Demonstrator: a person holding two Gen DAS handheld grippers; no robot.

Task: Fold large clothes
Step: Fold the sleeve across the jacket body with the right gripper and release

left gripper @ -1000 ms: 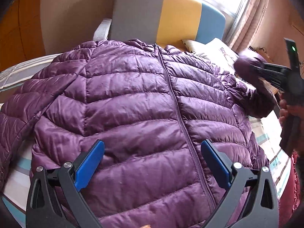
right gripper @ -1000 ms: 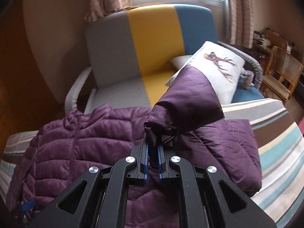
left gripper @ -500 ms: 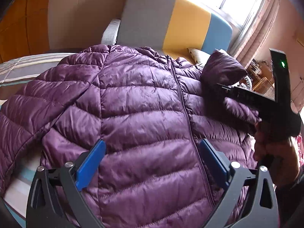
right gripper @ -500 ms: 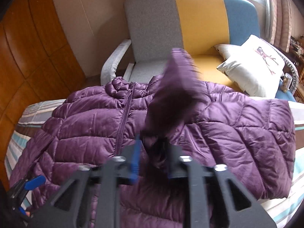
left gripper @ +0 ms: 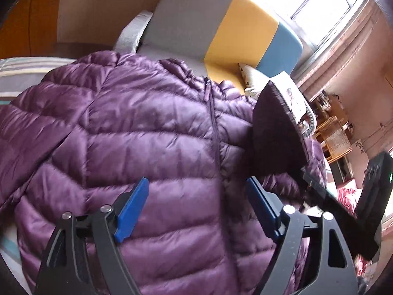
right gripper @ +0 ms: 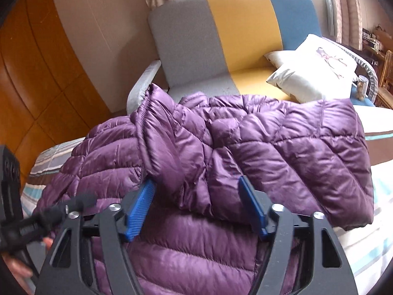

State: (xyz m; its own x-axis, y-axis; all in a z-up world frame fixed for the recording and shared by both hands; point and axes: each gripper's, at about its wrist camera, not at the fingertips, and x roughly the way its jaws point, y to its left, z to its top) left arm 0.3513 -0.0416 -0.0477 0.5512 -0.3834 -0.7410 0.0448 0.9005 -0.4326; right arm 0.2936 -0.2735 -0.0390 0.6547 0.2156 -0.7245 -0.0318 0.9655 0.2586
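A purple quilted down jacket (left gripper: 152,135) lies front up on a striped bed, zipper closed. My left gripper (left gripper: 196,206) is open and empty, hovering over the jacket's lower front. My right gripper (right gripper: 196,204) is open, its blue pads either side of the jacket's right sleeve (right gripper: 282,147), which lies folded across the chest. In the left wrist view the sleeve cuff (left gripper: 275,132) stands up dark at the right, beside the black body of the right gripper (left gripper: 353,204).
A grey, yellow and blue sofa (right gripper: 235,32) stands behind the bed with a white pillow (right gripper: 316,71) on it. The striped bedspread (right gripper: 378,132) shows at the right. A wooden wall panel (right gripper: 36,78) is at the left. Wicker furniture (left gripper: 336,135) stands at the far right.
My right gripper carried the sleeve leftward over the jacket's chest, then opened and let it go. The sleeve now lies across the front. My left gripper stayed open over the hem.
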